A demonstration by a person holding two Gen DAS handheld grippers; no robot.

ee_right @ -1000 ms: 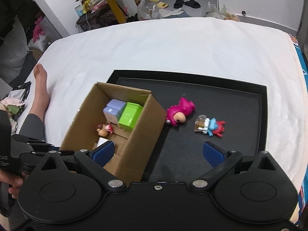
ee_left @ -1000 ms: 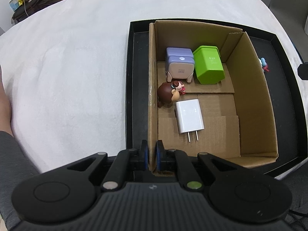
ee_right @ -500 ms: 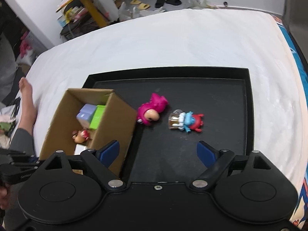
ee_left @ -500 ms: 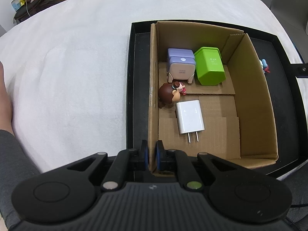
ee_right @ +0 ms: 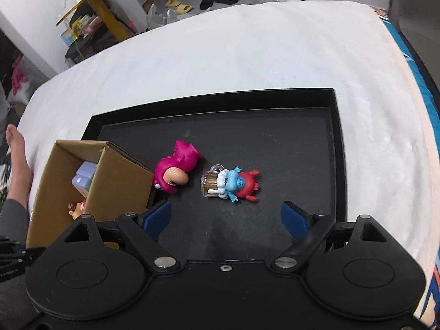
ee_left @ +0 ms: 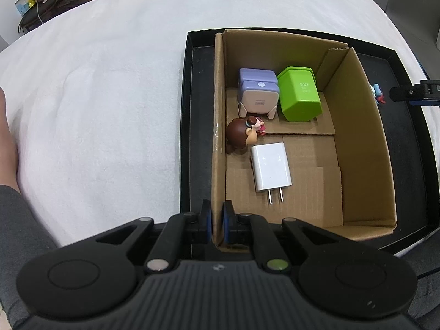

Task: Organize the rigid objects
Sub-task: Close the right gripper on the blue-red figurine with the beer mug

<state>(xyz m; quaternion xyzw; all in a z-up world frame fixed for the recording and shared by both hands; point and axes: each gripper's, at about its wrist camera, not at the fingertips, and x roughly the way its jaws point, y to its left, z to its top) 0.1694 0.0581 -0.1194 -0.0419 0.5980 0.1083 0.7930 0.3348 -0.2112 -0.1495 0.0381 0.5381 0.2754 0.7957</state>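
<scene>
A cardboard box [ee_left: 360, 137] stands in the left part of a black tray [ee_left: 187, 110]. My left gripper [ee_left: 217, 214] is shut on the box's near left wall. Inside the box lie a purple block [ee_left: 258, 93], a green bin [ee_left: 299, 93], a brown-haired figurine [ee_left: 243, 134] and a white plug adapter [ee_left: 271, 170]. On the tray floor [ee_right: 302, 137] lie a pink figurine [ee_right: 176, 170] against the box [ee_right: 118, 181], and a blue-and-red figurine with a clear mug [ee_right: 231, 184]. My right gripper [ee_right: 225, 217] hangs open just short of that figurine, nothing between its fingers.
The tray rests on a white bedcover [ee_right: 247, 49]. A person's bare foot [ee_right: 16, 151] and grey sleeve [ee_left: 16, 220] lie at the left. A yellow shelf [ee_right: 96, 13] and shoes stand on the floor beyond the bed. The tray's right half is bare.
My right gripper has come down and shifted right over the tray, closer to the two figurines, and its jaws have narrowed a little. The left gripper and the box have not moved.
</scene>
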